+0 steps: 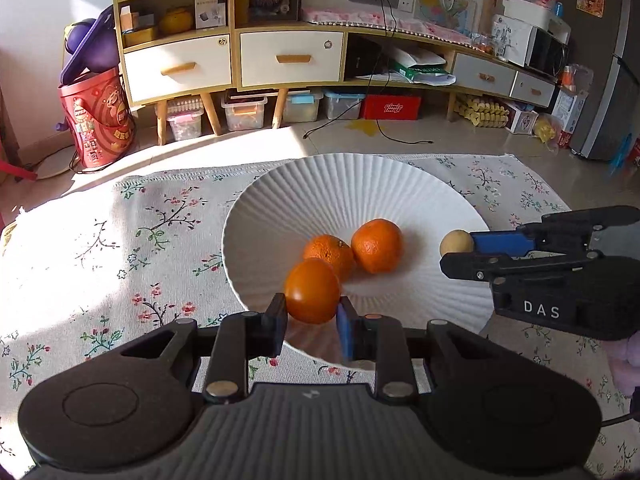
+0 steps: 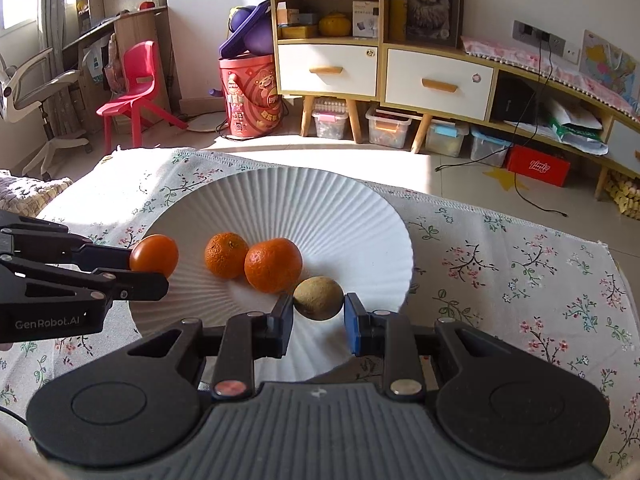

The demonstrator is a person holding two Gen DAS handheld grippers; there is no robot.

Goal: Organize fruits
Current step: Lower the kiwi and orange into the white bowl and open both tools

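A smooth orange fruit (image 1: pixel 312 291) is clamped between the pads of the left gripper (image 1: pixel 311 322), held over the near edge of the ribbed white plate (image 1: pixel 360 184). A brownish-green fruit (image 2: pixel 319 298) is pinched in the right gripper (image 2: pixel 319 322), its jaws closed onto it, above the plate's near right part. 2 oranges (image 1: pixel 376 245) are seen resting inside the plate, touching each other, just beyond both held fruits. The plate is set on a flowered cloth (image 1: pixel 120 248).
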